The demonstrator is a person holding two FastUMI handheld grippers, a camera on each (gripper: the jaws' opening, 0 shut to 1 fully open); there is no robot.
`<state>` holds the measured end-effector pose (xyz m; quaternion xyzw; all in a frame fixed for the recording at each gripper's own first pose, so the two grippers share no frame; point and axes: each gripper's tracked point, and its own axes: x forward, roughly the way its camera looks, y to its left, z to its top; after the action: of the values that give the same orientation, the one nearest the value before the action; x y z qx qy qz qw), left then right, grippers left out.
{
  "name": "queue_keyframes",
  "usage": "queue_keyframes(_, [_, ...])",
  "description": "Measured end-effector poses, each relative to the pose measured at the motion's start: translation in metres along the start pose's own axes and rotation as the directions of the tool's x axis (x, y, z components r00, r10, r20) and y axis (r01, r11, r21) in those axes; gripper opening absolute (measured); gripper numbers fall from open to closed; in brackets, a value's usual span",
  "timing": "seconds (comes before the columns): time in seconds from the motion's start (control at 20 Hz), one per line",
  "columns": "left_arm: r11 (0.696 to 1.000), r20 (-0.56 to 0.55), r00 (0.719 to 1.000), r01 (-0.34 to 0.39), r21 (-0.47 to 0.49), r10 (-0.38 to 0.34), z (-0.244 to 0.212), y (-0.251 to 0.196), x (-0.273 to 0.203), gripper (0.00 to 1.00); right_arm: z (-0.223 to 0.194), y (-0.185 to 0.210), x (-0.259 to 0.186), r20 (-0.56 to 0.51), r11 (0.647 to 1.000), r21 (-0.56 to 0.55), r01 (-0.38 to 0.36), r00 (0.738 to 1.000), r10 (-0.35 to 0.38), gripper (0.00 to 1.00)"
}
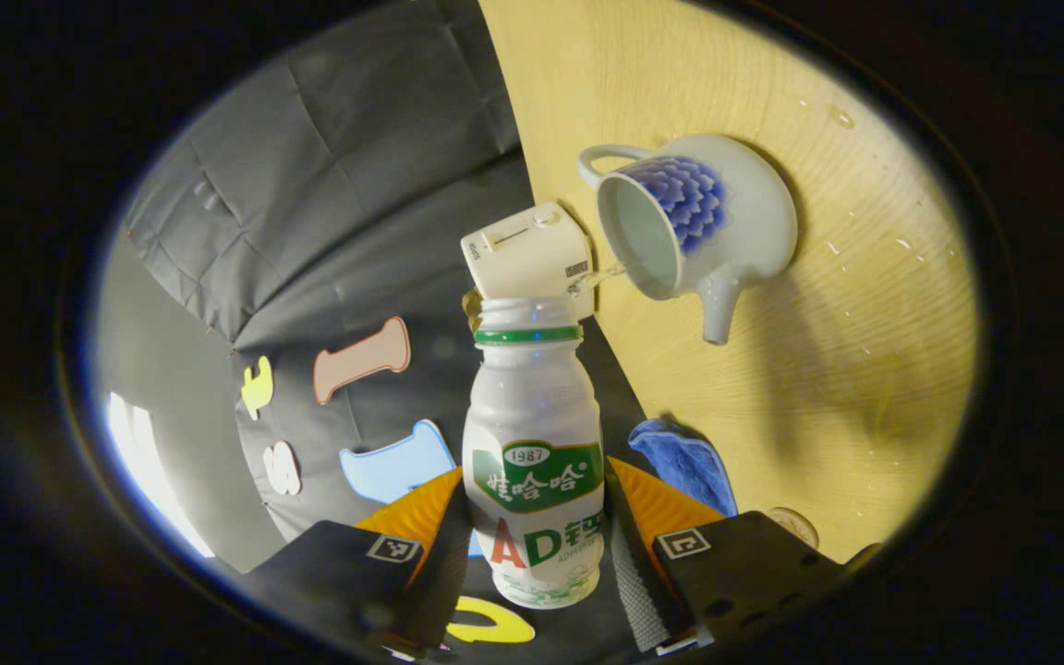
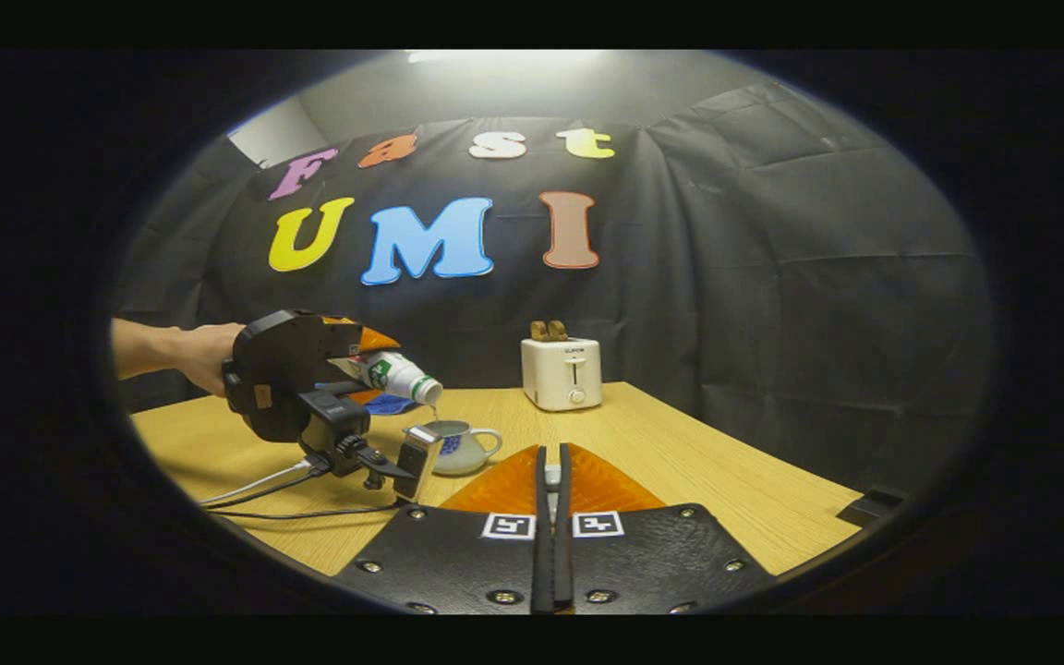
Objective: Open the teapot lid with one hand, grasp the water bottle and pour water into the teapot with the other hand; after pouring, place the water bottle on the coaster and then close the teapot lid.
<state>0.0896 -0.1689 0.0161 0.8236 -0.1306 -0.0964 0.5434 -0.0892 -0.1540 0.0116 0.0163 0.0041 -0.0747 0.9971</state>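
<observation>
Left gripper view: left hand-held gripper clamped on the water bottle, one finger pressed to each side of its lower body. Bottle uncapped and tipped, mouth toward the teapot, a thin stream of water running from mouth to pot opening. Teapot lidless, standing on the wooden surface, spout on one side and handle on the other. White toaster just beyond the bottle's mouth. Blue cloth near the surface edge, with a small round object partly hidden behind the finger beside it. Water droplets scattered over the wood.

Right gripper view: right hand-held gripper with fingers closed together, nothing between them, raised above the near part of the surface. Farther off, a hand holding the left hand-held gripper with the water bottle tilted over the teapot, water falling in. Toaster at the back of the surface, well apart from the teapot. Cables trailing across the wood beneath that gripper.
</observation>
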Motion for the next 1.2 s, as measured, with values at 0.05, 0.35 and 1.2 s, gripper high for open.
queue_keyframes(0.05, [1.000,0.002,1.000,-0.004,0.004,0.004,0.001,0.001,0.000,0.78,-0.001,0.000,-0.001,-0.001,1.000,0.000,0.001,1.000,-0.001,0.00])
queue_keyframes(0.35, [1.000,0.012,1.000,-0.001,0.008,0.000,0.008,0.003,-0.001,0.77,-0.001,-0.003,-0.002,0.004,1.000,0.008,0.006,1.000,-0.006,0.00])
queue_keyframes(1.2, [0.991,0.061,0.995,0.080,-0.109,-0.073,0.023,-0.017,0.000,0.78,-0.001,-0.006,-0.001,0.000,1.000,0.007,0.015,1.000,-0.015,0.00])
